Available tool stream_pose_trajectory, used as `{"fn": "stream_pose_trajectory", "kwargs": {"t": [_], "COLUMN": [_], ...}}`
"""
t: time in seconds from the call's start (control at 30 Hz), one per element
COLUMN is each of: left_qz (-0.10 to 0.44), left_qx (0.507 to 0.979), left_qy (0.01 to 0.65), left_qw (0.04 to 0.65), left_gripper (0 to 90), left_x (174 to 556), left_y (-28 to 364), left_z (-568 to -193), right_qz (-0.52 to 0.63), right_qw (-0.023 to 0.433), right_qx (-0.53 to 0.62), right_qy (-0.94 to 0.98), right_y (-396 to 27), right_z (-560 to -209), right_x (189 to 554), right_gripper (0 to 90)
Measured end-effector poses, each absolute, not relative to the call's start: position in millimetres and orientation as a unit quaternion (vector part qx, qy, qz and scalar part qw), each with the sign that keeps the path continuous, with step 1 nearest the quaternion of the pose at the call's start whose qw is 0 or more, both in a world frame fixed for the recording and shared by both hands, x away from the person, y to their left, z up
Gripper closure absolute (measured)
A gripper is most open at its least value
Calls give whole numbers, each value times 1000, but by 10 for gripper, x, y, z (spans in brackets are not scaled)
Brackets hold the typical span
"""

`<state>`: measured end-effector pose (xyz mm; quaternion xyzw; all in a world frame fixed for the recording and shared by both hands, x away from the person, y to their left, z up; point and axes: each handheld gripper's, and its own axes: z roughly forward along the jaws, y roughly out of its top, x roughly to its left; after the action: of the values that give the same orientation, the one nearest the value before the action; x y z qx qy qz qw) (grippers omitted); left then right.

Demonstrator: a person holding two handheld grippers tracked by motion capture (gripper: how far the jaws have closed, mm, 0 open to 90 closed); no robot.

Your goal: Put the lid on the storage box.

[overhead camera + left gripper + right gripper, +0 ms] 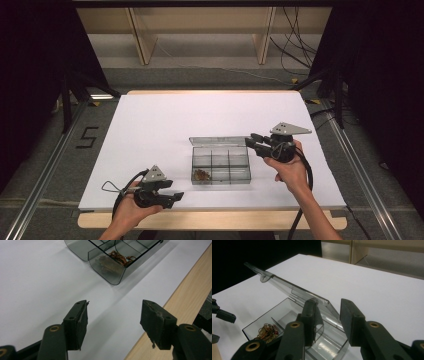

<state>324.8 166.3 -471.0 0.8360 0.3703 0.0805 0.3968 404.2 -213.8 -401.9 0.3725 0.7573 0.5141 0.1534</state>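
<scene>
The clear plastic compartment box [220,165] sits near the middle of the white table cover [150,125], its hinged lid [218,141] swung open toward the far side and a small tangle of rubber bands [202,174] lying in the near-left compartment. The right gripper [251,140] is at the box's far-right corner by the lid hinge; in the right gripper view its jaws stand partly apart, one inside the box wall and one outside, but whether the pads actually press on the plastic I cannot tell. The left gripper [176,196] rests near the table's front edge, well apart from the box, its jaws spread and empty — nothing lies between them in the left gripper view. The main risk, as I judge it, is the light box itself: nothing steadies it on the left, so a push or pull at that corner could slide or tip it on the smooth cover and spill the bands. The thin lid could also snap shut or flex at its hinge if the right jaws catch it — and a bite on slick plastic may slip.
</scene>
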Motion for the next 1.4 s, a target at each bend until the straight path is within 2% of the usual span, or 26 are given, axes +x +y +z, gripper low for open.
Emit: {"fn": "stream_pose_trajectory", "kwargs": {"t": [0.43, 0.5, 0.6, 0.63, 0.8, 0.9, 0.97, 1.0, 1.03, 1.1, 1.23, 1.3, 1.4], "left_qz": [88, 87, 90, 88, 88, 85, 91, 90, 89, 89, 87, 87, 84], "left_qx": [837, 835, 838, 835, 833, 833, 835, 833, 836, 839, 835, 837, 837], "left_qy": [371, 373, 370, 376, 378, 374, 375, 377, 371, 367, 372, 371, 374], "left_qw": [393, 394, 392, 392, 395, 399, 393, 395, 393, 393, 395, 394, 390], "left_gripper": [312, 310, 307, 306, 305, 305, 305, 305, 305, 305, 305, 305, 305], "left_x": [3241, 3237, 3210, 3194, 3150, 3141, 3143, 3133, 3135, 3139, 3133, 3135, 3135], "left_y": [1656, 1654, 1672, 1675, 1701, 1708, 1708, 1700, 1705, 1704, 1690, 1691, 1694], "left_z": [-4696, -4702, -4706, -4710, -4718, -4722, -4724, -4719, -4716, -4720, -4731, -4733, -4736], "right_qz": [506, 509, 505, 502, 499, 500, 498, 498, 498, 494, 497, 491, 491], "right_qw": [147, 138, 149, 132, 138, 126, 139, 126, 140, 122, 115, 125, 109], "right_qx": [371, 379, 368, 382, 373, 384, 375, 384, 373, 385, 390, 382, 394], "right_qy": [765, 760, 766, 765, 770, 766, 770, 767, 770, 770, 767, 773, 770], "right_y": [-2174, -2161, -2184, -2174, -2193, -2186, -2204, -2195, -2212, -2212, -2211, -2238, -2232], "right_z": [-4109, -4136, -4161, -4161, -4205, -4222, -4244, -4252, -4265, -4274, -4314, -4319, -4350], "right_x": [3878, 3848, 3836, 3804, 3784, 3746, 3754, 3736, 3751, 3724, 3712, 3719, 3694], "right_gripper": [674, 674, 675, 674, 676, 681, 685, 688, 691, 695, 706, 716, 730]}}
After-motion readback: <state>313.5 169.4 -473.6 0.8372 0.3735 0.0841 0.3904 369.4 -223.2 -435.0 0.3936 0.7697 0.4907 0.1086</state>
